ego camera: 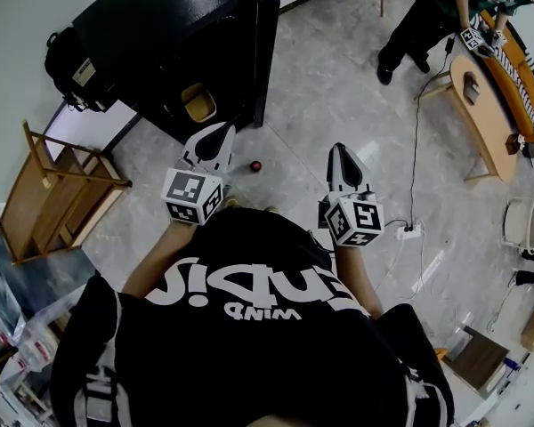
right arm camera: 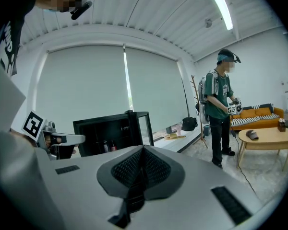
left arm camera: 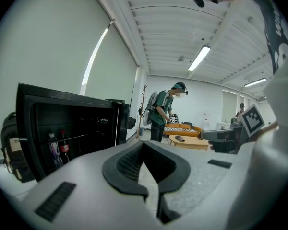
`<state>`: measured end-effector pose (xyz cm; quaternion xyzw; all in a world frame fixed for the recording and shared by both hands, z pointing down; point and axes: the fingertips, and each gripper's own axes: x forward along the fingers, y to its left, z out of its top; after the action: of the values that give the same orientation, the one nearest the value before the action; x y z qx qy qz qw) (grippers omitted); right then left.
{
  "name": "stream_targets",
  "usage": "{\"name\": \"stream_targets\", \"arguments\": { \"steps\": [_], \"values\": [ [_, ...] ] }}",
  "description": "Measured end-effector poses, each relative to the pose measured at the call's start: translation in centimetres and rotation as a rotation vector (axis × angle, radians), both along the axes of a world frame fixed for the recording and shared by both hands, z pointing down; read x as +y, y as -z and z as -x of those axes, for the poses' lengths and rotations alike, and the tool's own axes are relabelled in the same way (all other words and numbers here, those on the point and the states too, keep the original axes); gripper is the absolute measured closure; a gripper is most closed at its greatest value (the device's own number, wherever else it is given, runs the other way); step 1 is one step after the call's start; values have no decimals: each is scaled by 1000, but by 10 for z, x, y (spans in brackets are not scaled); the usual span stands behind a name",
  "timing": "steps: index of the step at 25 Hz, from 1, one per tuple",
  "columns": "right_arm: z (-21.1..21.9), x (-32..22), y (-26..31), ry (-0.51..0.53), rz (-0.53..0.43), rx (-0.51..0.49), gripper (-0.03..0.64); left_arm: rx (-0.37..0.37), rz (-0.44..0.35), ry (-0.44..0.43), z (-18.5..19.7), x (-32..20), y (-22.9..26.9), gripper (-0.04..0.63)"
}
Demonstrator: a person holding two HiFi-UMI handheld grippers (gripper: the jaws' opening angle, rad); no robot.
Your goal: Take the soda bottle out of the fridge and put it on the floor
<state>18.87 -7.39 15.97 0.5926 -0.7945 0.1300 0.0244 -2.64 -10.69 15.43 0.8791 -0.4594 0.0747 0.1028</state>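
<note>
Soda bottle (left arm camera: 63, 150) prob. in fridge (ego camera: 160, 34); L hand-held gripper (left arm camera: 144, 145), R hand-held gripper (right arm camera: 143, 150) closed.

bright ceiling light, sharp, fisheye edges

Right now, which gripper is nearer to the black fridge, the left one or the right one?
Left. The left gripper points at the fridge from just in front of it; the right gripper is farther off, to the side.
</note>
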Motion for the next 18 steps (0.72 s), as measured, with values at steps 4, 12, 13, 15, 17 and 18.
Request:
{"name": "stream_targets", "arguments": {
  "steps": [4,12,13,15,17,18],
  "values": [
    [2,4,-1,7,2,1,595,15,12,21,4,2,-2,589],
    [2,8,-6,-2,9,-11,595,22,33,34,6,6,-10,589],
    [3,8,-7,-4,11,-13,595,22,36,33,6,7,-11,589],
    [2,9,-10,-8,14,-16,595,22,39,30,5,7,-13,589],
    [2,9,-12,-13,19,-19,595,21,42,27,5,7,-14,589],
    [2,9,-13,-15,22,-20,595,21,43,26,5,7,-14,589]
  ]
}}
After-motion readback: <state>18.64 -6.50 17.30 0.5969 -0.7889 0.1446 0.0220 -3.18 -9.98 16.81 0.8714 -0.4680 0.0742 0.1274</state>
